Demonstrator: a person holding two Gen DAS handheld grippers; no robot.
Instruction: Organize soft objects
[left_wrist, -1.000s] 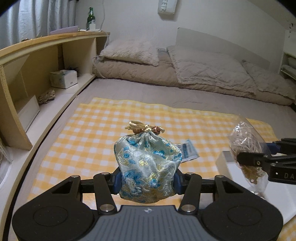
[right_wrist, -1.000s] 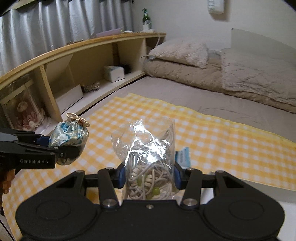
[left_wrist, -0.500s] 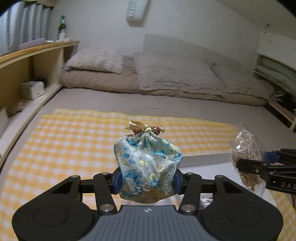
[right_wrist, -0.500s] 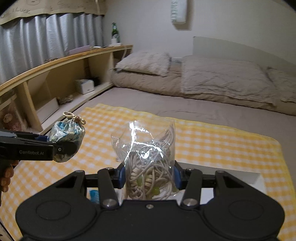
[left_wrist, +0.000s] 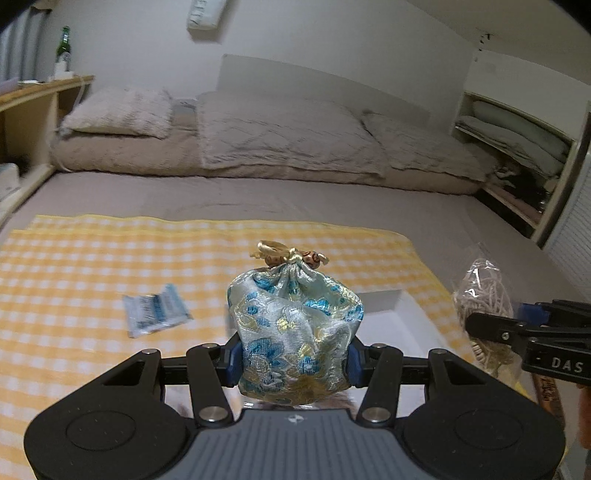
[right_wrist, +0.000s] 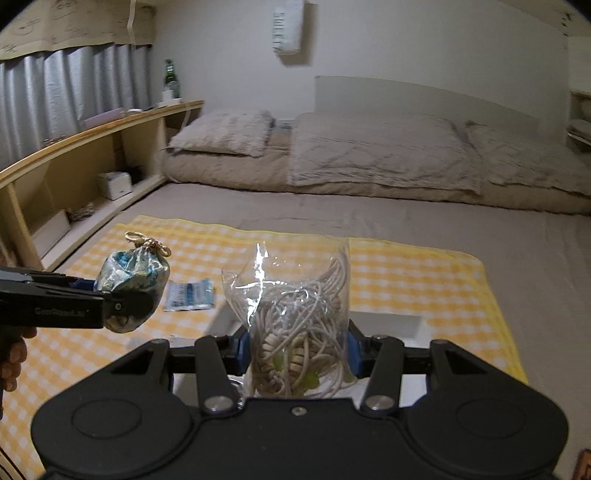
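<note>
The pale blue floral brocade drawstring pouch (left_wrist: 295, 328) sits pinched between the blue pads of the left hand-held gripper (left_wrist: 293, 360), held in the air above the near edge of a shallow white tray (left_wrist: 400, 306). To its right, the right hand-held gripper (right_wrist: 297, 349) is clamped on a clear plastic bag of coiled beige cord (right_wrist: 295, 317), also aloft over the tray.

The pouch is slippery satin and bulges above the pads, so it could slide out if the grip loosens or the hand tilts. The crinkly bag could slip too, and its open top might spill cord. The two loads hang near each other and could collide on the way down.

Below lies a yellow-and-white checked cloth (left_wrist: 85, 280) spread on a grey bed, with a small blue-and-white packet (left_wrist: 155, 310) lying left of the tray. Farther off are beige pillows (left_wrist: 118, 118) and a folded quilt, a wooden shelf unit (right_wrist: 92, 162) along the left carrying a green bottle (right_wrist: 170, 79), and grey curtains.
</note>
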